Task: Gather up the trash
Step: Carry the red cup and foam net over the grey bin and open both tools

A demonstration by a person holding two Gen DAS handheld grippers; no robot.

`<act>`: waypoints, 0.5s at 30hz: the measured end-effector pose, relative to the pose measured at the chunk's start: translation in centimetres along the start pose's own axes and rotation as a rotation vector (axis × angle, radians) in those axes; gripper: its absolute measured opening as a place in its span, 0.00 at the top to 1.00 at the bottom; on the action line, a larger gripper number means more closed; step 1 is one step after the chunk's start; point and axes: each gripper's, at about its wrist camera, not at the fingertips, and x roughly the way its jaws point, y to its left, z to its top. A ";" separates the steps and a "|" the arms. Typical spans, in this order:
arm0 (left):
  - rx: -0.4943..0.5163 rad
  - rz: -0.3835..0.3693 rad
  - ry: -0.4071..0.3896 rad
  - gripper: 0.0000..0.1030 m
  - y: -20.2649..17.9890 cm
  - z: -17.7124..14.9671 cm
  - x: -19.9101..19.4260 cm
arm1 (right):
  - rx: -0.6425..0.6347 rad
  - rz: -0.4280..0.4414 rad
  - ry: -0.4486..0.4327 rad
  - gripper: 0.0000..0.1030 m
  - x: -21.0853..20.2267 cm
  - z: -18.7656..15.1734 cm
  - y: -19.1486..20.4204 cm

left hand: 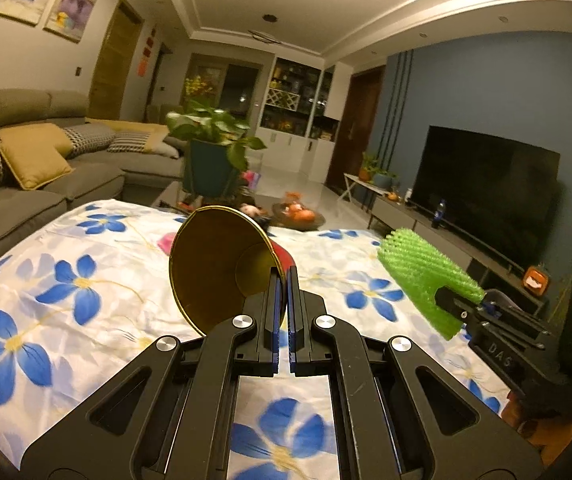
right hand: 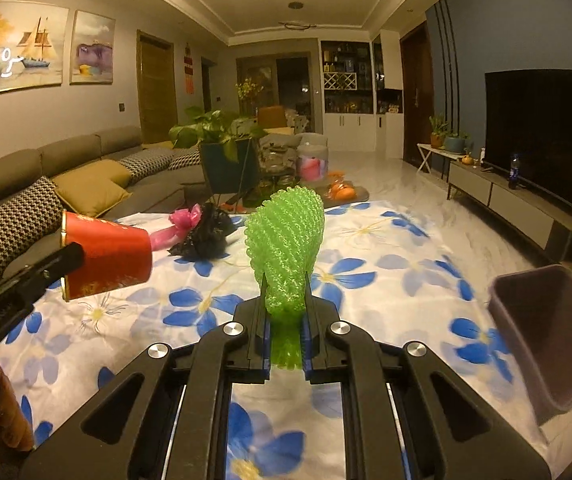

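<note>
My left gripper (left hand: 284, 280) is shut on the rim of a red paper cup (left hand: 222, 264) with a gold inside, held on its side above the flowered cloth; the same cup (right hand: 106, 256) shows at the left of the right wrist view. My right gripper (right hand: 285, 292) is shut on a green foam net sleeve (right hand: 286, 240), which stands up between its fingers; the sleeve (left hand: 426, 276) also shows at the right of the left wrist view. A crumpled black bag with a pink ribbon (right hand: 202, 232) lies further back on the cloth.
A dark purple bin (right hand: 550, 336) stands at the right edge of the table with the blue-flower cloth (right hand: 386, 248). Beyond are a potted plant (right hand: 222, 136), a grey sofa (right hand: 86, 176), a fruit tray (right hand: 342, 192) and a TV (right hand: 546, 128).
</note>
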 end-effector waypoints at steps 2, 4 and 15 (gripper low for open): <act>0.011 -0.009 0.004 0.97 -1.1 -0.4 -0.1 | 0.001 -0.014 -0.007 0.88 -1.1 -0.2 -0.9; 0.024 -0.025 0.008 0.97 -2.6 -0.5 0.0 | 0.010 -0.028 -0.008 0.88 -1.7 -0.4 -2.0; 0.091 -0.098 0.040 0.97 -9.4 -1.8 1.2 | 0.052 -0.113 -0.032 0.88 -4.7 -1.2 -7.6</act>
